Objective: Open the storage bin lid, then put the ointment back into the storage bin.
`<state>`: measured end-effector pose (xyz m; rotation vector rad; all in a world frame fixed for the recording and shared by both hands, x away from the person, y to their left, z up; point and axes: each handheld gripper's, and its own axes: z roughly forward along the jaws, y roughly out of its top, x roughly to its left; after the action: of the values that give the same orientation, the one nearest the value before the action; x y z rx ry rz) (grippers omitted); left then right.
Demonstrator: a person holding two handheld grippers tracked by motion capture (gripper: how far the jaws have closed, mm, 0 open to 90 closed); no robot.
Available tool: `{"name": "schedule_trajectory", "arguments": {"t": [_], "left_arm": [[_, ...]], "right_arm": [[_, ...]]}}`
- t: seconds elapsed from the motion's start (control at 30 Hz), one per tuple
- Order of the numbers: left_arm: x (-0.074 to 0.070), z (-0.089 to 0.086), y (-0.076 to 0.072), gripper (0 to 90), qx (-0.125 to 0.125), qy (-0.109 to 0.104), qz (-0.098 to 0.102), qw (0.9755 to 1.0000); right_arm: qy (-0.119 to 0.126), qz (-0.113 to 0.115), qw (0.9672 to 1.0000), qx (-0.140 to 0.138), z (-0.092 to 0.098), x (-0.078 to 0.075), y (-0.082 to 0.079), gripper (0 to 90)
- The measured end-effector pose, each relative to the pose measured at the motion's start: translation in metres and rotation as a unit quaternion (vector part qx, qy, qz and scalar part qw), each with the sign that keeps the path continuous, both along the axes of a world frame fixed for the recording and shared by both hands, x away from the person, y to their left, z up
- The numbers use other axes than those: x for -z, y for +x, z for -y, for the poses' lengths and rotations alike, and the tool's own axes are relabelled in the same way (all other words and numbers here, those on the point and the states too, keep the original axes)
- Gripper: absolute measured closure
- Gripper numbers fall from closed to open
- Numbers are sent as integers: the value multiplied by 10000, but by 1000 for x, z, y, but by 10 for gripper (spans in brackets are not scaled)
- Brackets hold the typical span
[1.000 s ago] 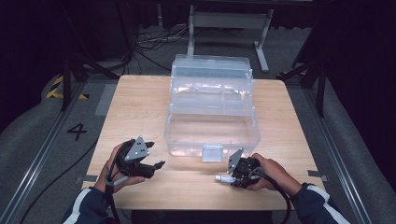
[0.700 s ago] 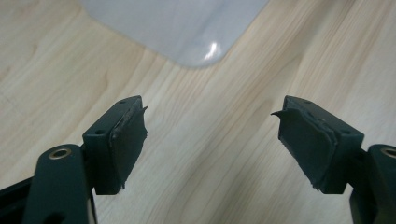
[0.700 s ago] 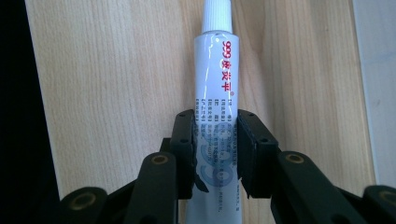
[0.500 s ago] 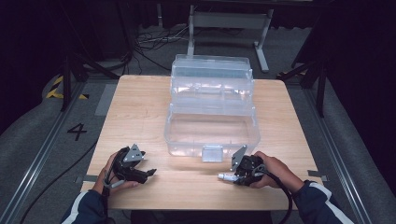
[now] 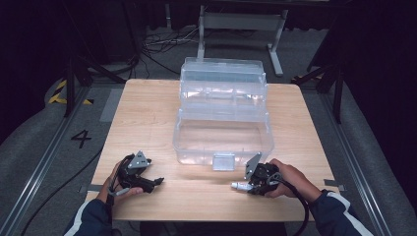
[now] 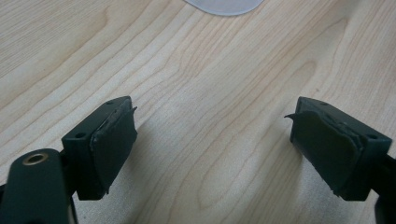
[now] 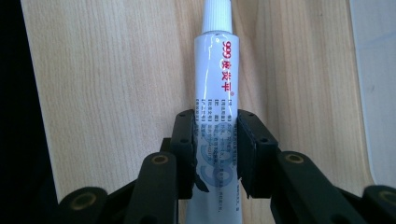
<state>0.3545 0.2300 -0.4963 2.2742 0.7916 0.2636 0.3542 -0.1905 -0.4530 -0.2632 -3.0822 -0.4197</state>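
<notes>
A clear plastic box [image 5: 223, 118] stands open in the middle of the wooden table [image 5: 147, 113], its lid tilted back. My right gripper [image 5: 244, 186] lies low near the front edge, just right of the box's front latch [image 5: 223, 161], shut on a white tube of ointment [image 7: 215, 84] with red print and a ribbed cap; the tube [image 5: 240, 185] points left. My left gripper [image 5: 156, 182] rests at the front left of the table, its jaws wide apart and just opened further, with only bare wood between the pads [image 6: 114, 140].
A rounded corner of the clear box [image 6: 226, 5] shows at the top of the left gripper view. The table's front edge runs just below both hands. A metal frame [image 5: 241, 22] and cables lie on the dark floor behind the table.
My left gripper has sunk toward the tabletop and come slightly nearer the front edge. The right gripper has stayed in place with the tube.
</notes>
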Motion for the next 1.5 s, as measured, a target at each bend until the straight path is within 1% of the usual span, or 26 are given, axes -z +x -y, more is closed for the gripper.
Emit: {"name": "schedule_trajectory", "arguments": {"t": [0.07,0.1,0.17,0.23,0.27,0.4,0.43,0.5,0.6,0.67,0.73,0.77,0.8,0.83,0.87,0.93,1.1,1.13,1.17,1.23,1.3,1.4,1.43,1.5], "left_arm": [[0,0,0,144,-2,0,0,10000],[0,0,0,142,-15,-3,-6,10000],[0,0,1,139,0,4,10,10000],[0,1,1,136,-2,2,2,10000],[0,1,1,134,5,8,0,10000],[0,1,2,131,17,14,-2,10000],[0,1,2,131,17,14,-2,10000],[0,1,2,131,18,15,-2,10000],[0,1,2,129,6,16,-6,10000],[0,2,2,127,-10,29,-6,10000],[0,2,2,120,-34,28,-12,10000],[0,2,2,120,-35,27,-11,10000],[0,2,2,120,-37,26,-11,10000],[0,3,2,120,-44,26,-13,10000],[0,3,2,120,-44,26,-13,10000],[0,3,2,120,-48,26,-10,10000],[0,3,2,120,-50,24,-18,10000],[0,3,2,120,-50,24,-18,10000],[0,3,2,120,-51,26,-14,10000],[0,3,2,120,-50,29,-10,10000],[0,3,2,120,-51,24,-16,10000],[0,3,2,120,-50,28,-11,10000],[0,3,2,120,-50,28,-11,10000],[0,3,2,120,-51,28,-11,10000]], "right_arm": [[-10,1,10000,7,0,0,-1,705],[-63,1,10000,12,0,-2,-3,706],[-2,62,10000,-37,0,-3,-3,706],[-5,50,10000,-53,1,-5,-3,706],[32,93,9999,-42,2,-5,-3,706],[58,119,9999,-41,3,-7,-2,706],[68,137,9999,-5,3,-8,-3,706],[80,154,9998,-33,4,-9,-3,706],[152,213,9996,-74,5,-11,-6,706],[164,212,9996,-55,5,-12,-7,706],[233,228,9994,-103,7,-14,-9,706],[206,275,9994,-99,8,-16,-10,707],[199,266,9994,-54,8,-18,-12,706],[259,303,9992,-68,9,-20,-13,706],[259,303,9992,-68,9,-20,-13,706],[400,390,9984,-118,11,-29,-15,706],[492,451,9976,-183,12,-39,-17,706],[492,451,9976,-183,12,-39,-17,706],[574,497,9968,-257,12,-45,-20,706],[577,489,9968,-240,12,-46,-22,706],[618,568,9959,-333,11,-51,-23,706],[635,681,9949,-377,11,-59,-24,706],[635,681,9949,-377,11,-59,-24,706],[688,719,9942,-411,11,-64,-25,706]]}}
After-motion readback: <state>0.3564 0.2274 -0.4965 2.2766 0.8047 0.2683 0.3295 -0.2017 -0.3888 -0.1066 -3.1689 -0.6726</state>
